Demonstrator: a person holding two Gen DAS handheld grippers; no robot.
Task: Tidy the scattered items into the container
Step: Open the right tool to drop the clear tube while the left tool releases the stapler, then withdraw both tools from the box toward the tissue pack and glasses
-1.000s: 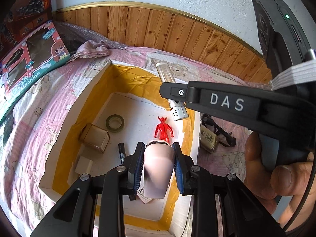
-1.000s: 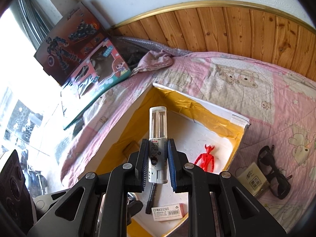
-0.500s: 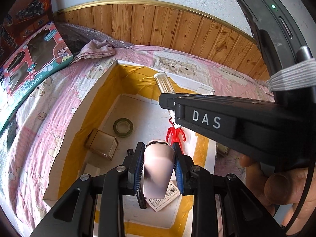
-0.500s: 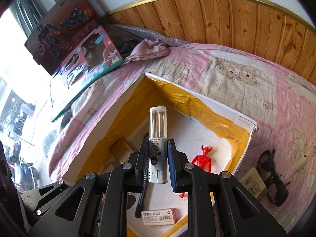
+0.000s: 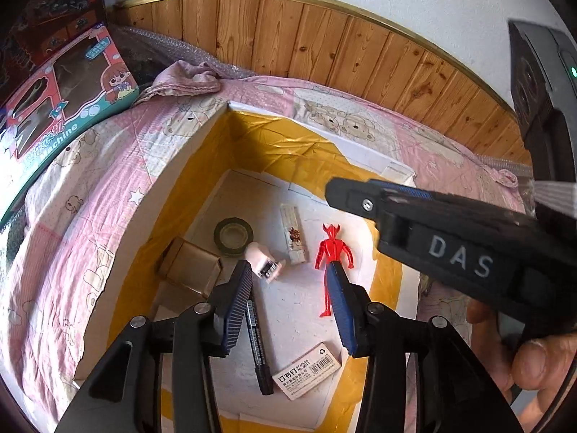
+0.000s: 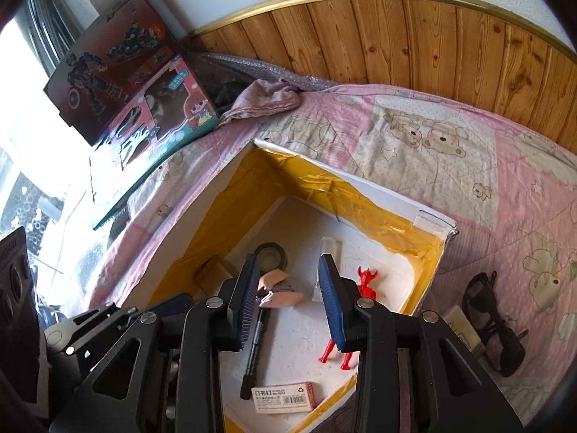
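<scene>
The container is a white box lined with yellow tape, lying on a pink quilt. My left gripper hangs open above its floor with nothing between the fingers. My right gripper is open and empty too, and its black body crosses the left wrist view. On the box floor lie a pale pink item, a clear tube with a white base, a red figure, a tape roll, a black marker and a staples box.
Black sunglasses and a small pale box lie on the quilt right of the container. A brown carton sits inside it. Toy boxes lean at the far left, a crumpled cloth beside them. Wooden panelling runs behind.
Both grippers opened. The pink item left the left gripper and the clear tube left the right one; both now lie on the box floor.
</scene>
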